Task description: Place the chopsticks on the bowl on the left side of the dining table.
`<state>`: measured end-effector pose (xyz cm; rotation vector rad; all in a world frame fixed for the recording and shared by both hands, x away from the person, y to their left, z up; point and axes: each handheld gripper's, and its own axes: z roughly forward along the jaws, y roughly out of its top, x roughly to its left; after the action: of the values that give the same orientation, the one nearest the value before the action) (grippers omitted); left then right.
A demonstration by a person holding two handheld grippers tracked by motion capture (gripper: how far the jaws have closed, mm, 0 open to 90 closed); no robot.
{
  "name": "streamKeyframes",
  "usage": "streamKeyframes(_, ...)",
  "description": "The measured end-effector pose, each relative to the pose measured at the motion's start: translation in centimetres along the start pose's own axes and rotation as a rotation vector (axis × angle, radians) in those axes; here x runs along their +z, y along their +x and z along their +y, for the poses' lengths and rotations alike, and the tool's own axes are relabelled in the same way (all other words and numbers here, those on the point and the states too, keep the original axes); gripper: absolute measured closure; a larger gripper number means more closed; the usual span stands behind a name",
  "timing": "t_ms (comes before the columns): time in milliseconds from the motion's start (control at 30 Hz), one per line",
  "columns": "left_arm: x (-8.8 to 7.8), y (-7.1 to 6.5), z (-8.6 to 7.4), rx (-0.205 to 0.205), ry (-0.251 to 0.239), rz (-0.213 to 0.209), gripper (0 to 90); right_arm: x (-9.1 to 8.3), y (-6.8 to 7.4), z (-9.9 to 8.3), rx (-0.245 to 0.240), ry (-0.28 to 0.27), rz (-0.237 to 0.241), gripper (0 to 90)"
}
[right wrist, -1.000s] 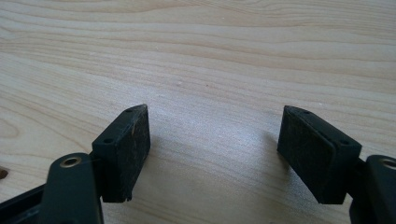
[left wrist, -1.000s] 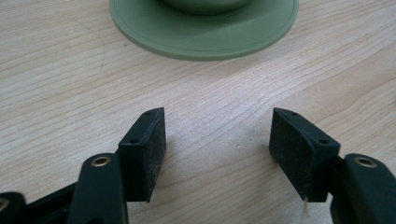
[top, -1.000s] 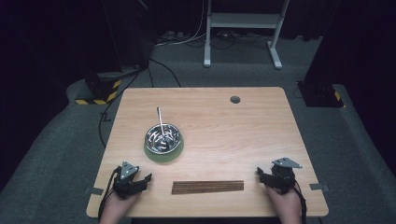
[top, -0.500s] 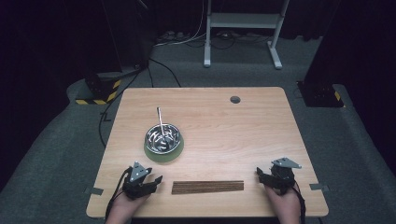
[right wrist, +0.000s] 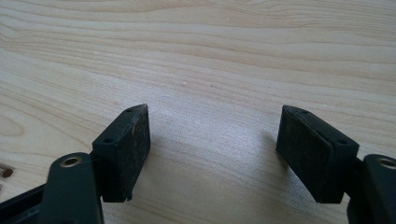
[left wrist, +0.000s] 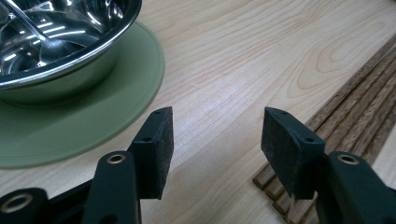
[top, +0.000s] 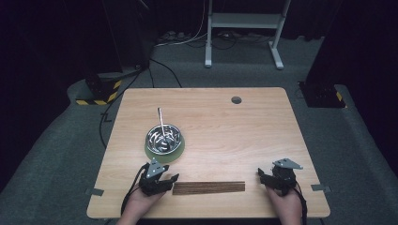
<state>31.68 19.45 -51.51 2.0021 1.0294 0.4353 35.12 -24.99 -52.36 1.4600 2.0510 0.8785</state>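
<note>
Left gripper (left wrist: 215,154) jaws apart over bare table (left wrist: 243,60); steel bowl (left wrist: 56,42) on green mat (left wrist: 93,112), wooden sticks (left wrist: 355,121) beside.

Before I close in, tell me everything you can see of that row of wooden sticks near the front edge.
The wooden sticks are dark brown, slim and straight, with visible grain and squared ends. They lie flat on the table, packed side by side in one tidy strip along its near edge. The left claw is at their left end, jaws open with bare table between them, having just narrowed. Whether it touches them is unclear.
</note>
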Motion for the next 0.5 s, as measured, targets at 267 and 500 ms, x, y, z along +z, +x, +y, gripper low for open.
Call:
streamKeyframes(267, 0.0, 0.2, -1.1, -0.018, -0.001, -0.056, 46.6, 0.0, 0.0, 0.0, -0.004, 0.0, 0.0, 26.1)
streamKeyframes(500, -0.1, 0.2, -1.3, -0.02, 0.001, -0.065, 49.3, 0.0, 0.0, 0.0, -0.009, 0.002, 0.002, 26.5)
